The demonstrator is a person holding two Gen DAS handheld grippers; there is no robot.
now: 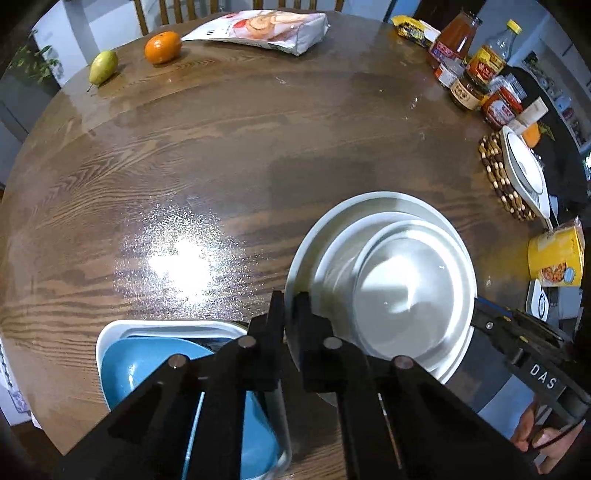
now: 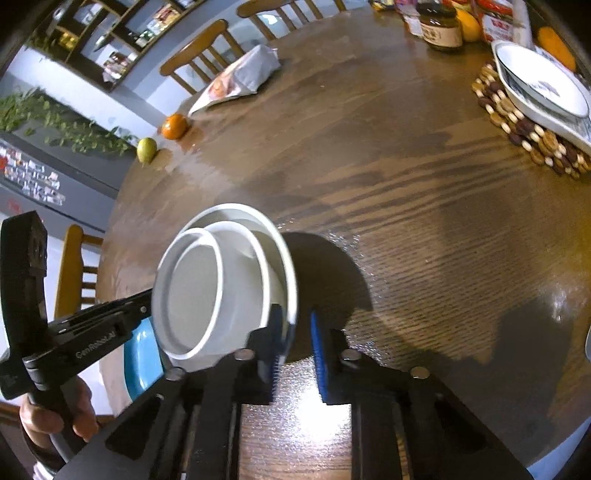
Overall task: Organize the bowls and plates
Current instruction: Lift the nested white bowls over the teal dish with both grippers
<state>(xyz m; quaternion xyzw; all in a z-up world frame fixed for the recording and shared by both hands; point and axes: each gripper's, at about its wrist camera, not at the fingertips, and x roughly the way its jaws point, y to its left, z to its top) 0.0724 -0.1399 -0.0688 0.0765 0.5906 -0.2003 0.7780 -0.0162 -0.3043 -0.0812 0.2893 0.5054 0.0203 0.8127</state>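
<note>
A stack of white bowls [image 1: 399, 280] nested in one another is held above the wooden table [image 1: 221, 155]. My left gripper [image 1: 290, 310] is shut on the stack's left rim. My right gripper [image 2: 295, 332] is shut on the opposite rim of the same stack [image 2: 221, 288], which is tilted in its view. Below my left gripper a blue bowl [image 1: 147, 365] sits in a white square dish [image 1: 110, 332]; the blue bowl also shows in the right wrist view [image 2: 142, 358].
A pear [image 1: 103, 66], an orange [image 1: 162, 46] and a snack bag [image 1: 266, 29] lie at the far edge. Jars and bottles [image 1: 476, 81] stand at the right. A white oval dish [image 1: 524, 173] rests on a beaded trivet [image 1: 496, 173]. A yellow box [image 1: 556, 258] is at the right edge.
</note>
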